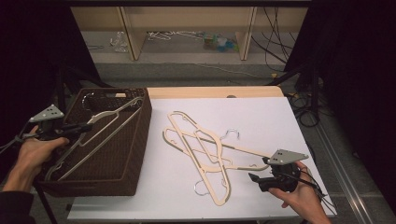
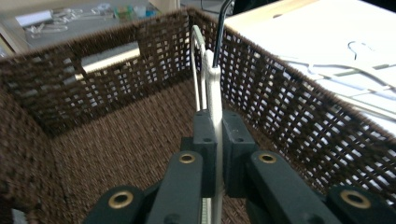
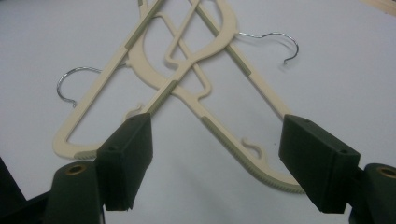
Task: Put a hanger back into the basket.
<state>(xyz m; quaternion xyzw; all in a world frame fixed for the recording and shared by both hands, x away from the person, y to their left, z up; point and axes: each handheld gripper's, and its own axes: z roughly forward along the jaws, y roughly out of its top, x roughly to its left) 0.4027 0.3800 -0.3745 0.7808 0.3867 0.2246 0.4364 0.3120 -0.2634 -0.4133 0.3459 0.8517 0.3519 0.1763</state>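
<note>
In the left gripper view, the cream hanger (image 2: 213, 93) pinched between the black fingers (image 2: 205, 140) runs out past the bottom edge, and its wire hook (image 2: 220, 32) is cut off at the top. The basket (image 2: 289, 98) spills beyond the frame left and right. In the right gripper view, the pile of hangers (image 3: 187, 79) leaves at the top edge. In the high view, the clutter on the floor (image 1: 219, 43) at upper centre is too small to make out.

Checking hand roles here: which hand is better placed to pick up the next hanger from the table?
Right. The right gripper is open, its fingers straddling the crossed hangers on the table. The left gripper is shut on a hanger over the basket.
</note>
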